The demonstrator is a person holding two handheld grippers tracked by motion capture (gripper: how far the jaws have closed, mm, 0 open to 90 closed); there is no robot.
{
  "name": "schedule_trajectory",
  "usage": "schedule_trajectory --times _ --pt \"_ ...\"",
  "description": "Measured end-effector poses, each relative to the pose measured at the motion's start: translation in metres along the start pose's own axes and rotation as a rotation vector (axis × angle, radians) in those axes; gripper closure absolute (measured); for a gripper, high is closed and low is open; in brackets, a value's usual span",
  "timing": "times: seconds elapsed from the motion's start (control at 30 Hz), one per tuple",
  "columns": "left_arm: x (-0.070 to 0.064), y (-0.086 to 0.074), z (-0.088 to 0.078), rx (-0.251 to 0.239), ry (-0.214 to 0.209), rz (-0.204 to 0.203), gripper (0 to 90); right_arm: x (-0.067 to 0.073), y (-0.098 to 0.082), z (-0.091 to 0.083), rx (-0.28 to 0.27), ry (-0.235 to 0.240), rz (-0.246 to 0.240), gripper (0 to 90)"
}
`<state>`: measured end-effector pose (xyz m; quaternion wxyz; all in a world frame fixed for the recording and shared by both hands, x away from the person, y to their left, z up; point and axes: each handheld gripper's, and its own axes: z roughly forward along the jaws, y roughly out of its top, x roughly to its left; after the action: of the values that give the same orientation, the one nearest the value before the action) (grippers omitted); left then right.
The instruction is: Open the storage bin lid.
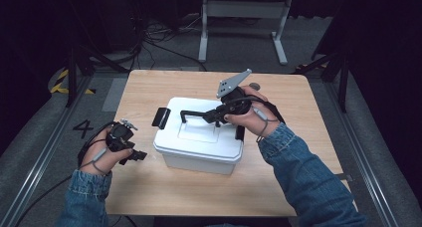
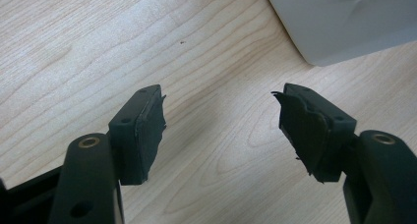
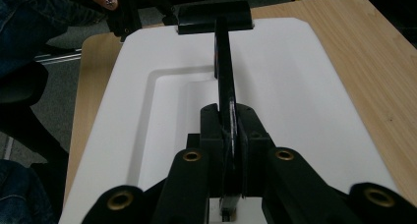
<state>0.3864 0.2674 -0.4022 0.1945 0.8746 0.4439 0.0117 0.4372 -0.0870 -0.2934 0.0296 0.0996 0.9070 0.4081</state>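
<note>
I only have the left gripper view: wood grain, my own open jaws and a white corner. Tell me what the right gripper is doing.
Observer: The right gripper has its jaws shut on the black handle of the white box's lid.
Operator: Say whether the handle is lying flat.
Observer: No, in the right gripper view it stands raised above the lid's sunken panel.
Operator: Report the latches.
Observer: A black latch shows at the box's left end, flipped outward from the lid.
Operator: Place my left gripper against the box.
Observer: In the high view the left gripper sits on the table just left of the box, apart from it.
</note>
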Motion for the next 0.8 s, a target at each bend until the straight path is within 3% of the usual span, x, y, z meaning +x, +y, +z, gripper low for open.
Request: schedule_trajectory --times 0.3,0.8 --pt "0.000 0.000 0.001 -0.003 0.004 0.002 34.6 -0.002 0.004 -0.018 -0.050 -0.032 0.008 84.2" --pt "0.000 0.000 0.001 0.000 0.000 -0.006 34.6 -0.003 0.004 -0.036 -0.075 -0.064 0.015 84.2"
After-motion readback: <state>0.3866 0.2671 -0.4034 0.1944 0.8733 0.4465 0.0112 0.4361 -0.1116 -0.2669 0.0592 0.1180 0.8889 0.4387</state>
